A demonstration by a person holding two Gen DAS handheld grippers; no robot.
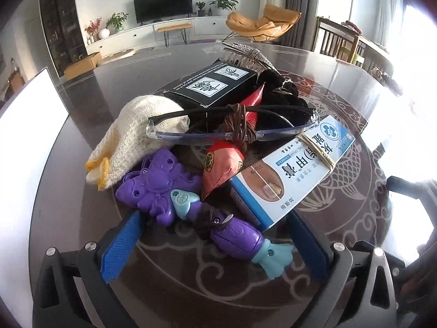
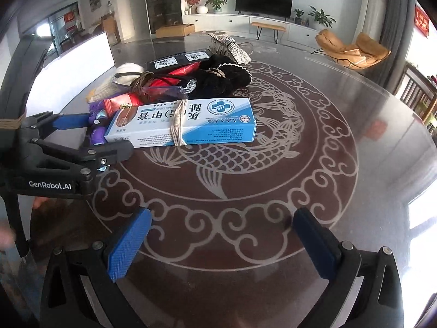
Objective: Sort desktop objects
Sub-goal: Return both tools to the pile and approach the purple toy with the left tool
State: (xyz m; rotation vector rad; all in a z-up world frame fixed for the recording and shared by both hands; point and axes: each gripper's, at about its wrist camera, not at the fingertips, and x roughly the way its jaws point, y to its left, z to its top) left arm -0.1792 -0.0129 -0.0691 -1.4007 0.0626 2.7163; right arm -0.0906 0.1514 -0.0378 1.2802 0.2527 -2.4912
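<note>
While its jaws stand wide apart, the left gripper [image 1: 215, 240] holds nothing; the purple toy [image 1: 191, 207] lies between its blue pads. Just ahead sit the blue box [image 1: 295, 169], glasses [image 1: 232, 128] and white glove [image 1: 133, 136]. Only the right wrist view shows the right gripper [image 2: 221, 243], open and empty over bare table [image 2: 355, 109].

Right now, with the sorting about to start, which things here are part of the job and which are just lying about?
Part of the job:
purple toy
blue and white box
clear glasses
knitted cloth
black box
red packet
hair comb

Just lying about:
television
orange chair
cardboard box
</note>
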